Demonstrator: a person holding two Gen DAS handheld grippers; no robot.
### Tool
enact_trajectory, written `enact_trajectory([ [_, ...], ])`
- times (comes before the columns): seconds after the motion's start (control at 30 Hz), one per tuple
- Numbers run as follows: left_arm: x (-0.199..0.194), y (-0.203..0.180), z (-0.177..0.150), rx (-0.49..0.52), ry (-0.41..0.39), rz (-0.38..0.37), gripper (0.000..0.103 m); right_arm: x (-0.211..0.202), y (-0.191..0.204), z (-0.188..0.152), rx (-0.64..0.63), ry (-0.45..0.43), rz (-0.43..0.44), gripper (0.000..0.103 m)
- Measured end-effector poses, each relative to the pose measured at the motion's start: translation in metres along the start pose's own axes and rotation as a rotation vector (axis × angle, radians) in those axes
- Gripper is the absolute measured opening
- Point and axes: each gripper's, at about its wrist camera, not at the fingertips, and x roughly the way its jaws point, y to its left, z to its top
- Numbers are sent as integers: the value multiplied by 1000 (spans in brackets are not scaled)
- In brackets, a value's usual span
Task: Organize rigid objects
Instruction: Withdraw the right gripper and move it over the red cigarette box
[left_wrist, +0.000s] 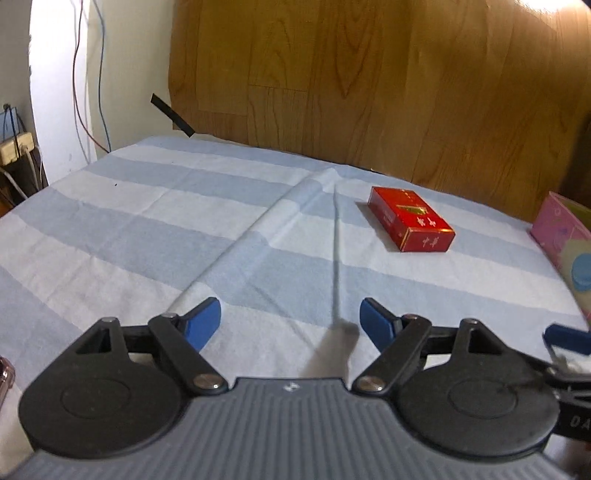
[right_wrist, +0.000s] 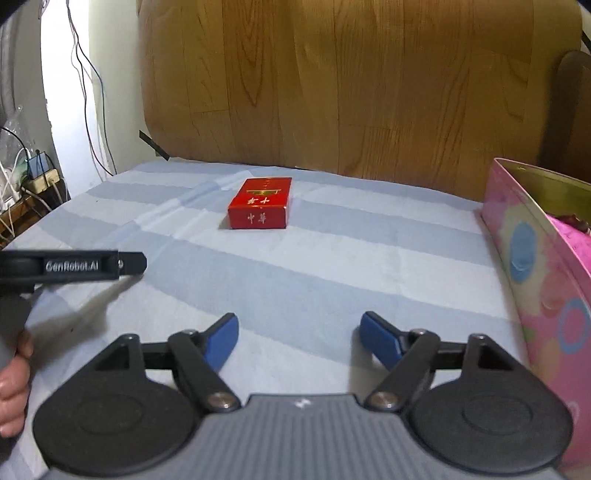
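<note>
Both tongs, left tongs (left_wrist: 290, 321) and right tongs (right_wrist: 299, 338), hang released above the blue-and-white striped cloth (right_wrist: 332, 266). The flat red cardboard cigarette pack (right_wrist: 260, 204) lies ahead, well apart from the pink flowered box (right_wrist: 532, 258).

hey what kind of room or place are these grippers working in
Probably a home, perhaps a bedroom, not a lab. The surface is covered by a blue and white striped cloth against a wood-grain board; a red cigarette pack and pink flowered box sit on it, with a power strip and loose cables nearby.
</note>
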Motion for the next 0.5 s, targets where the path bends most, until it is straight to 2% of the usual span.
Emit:
enact_trajectory([
  [0.07,2,-1,-1,8,3,-4,87,-1,0,-3,1,-6,-5,75],
  [0.23,1,0,-2,3,6,-11,88,-8,-16,-6,108,-31,10,75],
  [0.5,-1,1,-3,1,5,-15,89,-7,-17,-5,120,-36,15,76],
])
